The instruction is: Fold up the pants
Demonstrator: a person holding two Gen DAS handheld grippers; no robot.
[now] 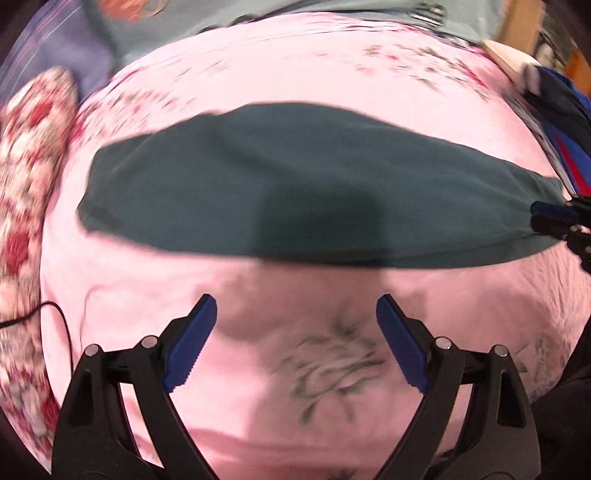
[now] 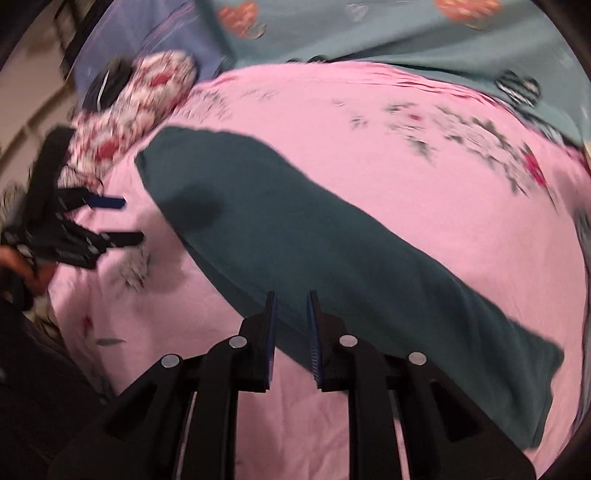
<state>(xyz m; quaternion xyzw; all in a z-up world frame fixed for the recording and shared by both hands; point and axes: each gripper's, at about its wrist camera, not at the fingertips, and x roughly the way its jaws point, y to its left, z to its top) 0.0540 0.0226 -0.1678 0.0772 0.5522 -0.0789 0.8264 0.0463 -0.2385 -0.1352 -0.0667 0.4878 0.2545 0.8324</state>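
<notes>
Dark teal pants [image 1: 295, 177] lie flat as one long folded strip across a pink bedsheet [image 1: 147, 295]. My left gripper [image 1: 295, 306] hovers over bare sheet just short of the strip's near edge, wide open, nothing between its blue pads. In the right wrist view the pants [image 2: 314, 240] run diagonally from upper left to lower right. My right gripper [image 2: 292, 299] hangs above the strip's near edge, its jaws a narrow gap apart and holding nothing. The right gripper [image 1: 554, 218] also shows by the pants' right end, and the left gripper [image 2: 122, 218] beside their left end.
A red-and-white floral cushion [image 1: 26, 166] lies at the bed's left side, also seen as the cushion [image 2: 140, 96]. A blue-green quilt [image 2: 369, 33] covers the far end. A blue and red garment [image 1: 565, 122] sits at the right edge. A black cable [image 1: 55, 310] trails at left.
</notes>
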